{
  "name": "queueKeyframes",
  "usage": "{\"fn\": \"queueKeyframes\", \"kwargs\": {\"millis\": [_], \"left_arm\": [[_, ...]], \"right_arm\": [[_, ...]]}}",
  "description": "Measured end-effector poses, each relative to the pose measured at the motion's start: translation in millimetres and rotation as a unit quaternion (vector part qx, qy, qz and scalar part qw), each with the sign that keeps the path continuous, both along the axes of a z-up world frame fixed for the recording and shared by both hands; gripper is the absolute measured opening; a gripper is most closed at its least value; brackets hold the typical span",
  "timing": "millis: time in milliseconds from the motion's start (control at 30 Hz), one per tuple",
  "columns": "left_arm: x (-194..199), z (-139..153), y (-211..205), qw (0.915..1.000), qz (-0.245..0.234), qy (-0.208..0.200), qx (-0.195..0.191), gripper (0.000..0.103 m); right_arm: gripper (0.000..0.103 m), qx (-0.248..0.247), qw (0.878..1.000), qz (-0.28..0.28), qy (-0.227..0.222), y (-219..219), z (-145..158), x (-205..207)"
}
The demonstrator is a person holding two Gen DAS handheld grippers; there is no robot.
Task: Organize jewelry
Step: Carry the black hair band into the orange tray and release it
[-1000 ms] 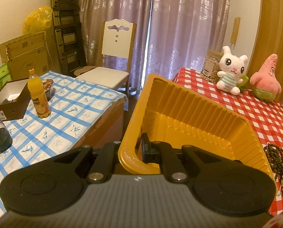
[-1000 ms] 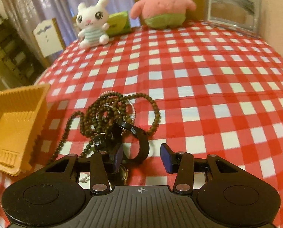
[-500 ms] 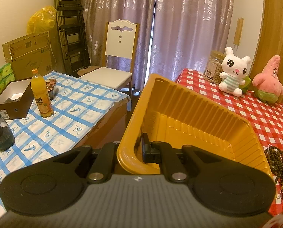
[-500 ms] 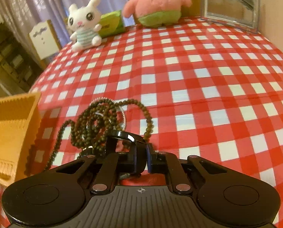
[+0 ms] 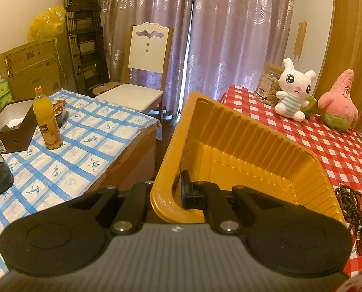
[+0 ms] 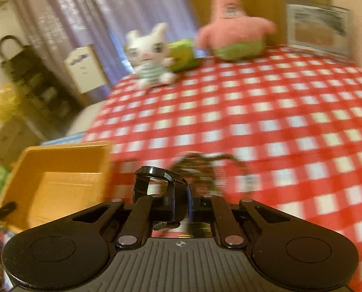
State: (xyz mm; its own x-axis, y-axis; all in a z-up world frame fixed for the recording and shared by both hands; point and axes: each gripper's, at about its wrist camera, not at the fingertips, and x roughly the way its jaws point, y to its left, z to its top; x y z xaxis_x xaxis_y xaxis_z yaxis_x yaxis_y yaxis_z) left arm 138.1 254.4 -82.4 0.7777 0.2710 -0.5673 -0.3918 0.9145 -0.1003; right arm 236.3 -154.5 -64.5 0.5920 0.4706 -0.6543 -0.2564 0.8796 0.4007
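Watch point(image 6: 160, 182) loop stands upright, pinched in the right gripper point(image 6: 181, 206) beside the tray point(image 6: 59, 182); left gripper point(image 5: 173, 192) clamps the tray's rim.

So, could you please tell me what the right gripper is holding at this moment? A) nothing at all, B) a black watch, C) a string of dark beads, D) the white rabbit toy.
B: in the right wrist view the right gripper has its fingers closed on the strap of the black watch, which is lifted off the cloth, while the dark beads stay behind on the checked tablecloth.
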Motion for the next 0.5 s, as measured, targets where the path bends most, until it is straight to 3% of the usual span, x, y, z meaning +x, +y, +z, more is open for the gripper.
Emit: {"fn": "queueKeyframes", "kwargs": {"millis": [267, 500], "left_arm": [[-1, -1, 6, 0.9999, -0.010, 0.000, -0.010, 0.007], [1, -4, 12, 0.9996, -0.023, 0.001, -0.017, 0.007]], "right_arm": [[0.010, 0.025, 0.992, 0.116, 0.035, 104, -16, -4], [0.010, 0.024, 0.988, 0.136, 0.067, 149, -37, 2]]}}
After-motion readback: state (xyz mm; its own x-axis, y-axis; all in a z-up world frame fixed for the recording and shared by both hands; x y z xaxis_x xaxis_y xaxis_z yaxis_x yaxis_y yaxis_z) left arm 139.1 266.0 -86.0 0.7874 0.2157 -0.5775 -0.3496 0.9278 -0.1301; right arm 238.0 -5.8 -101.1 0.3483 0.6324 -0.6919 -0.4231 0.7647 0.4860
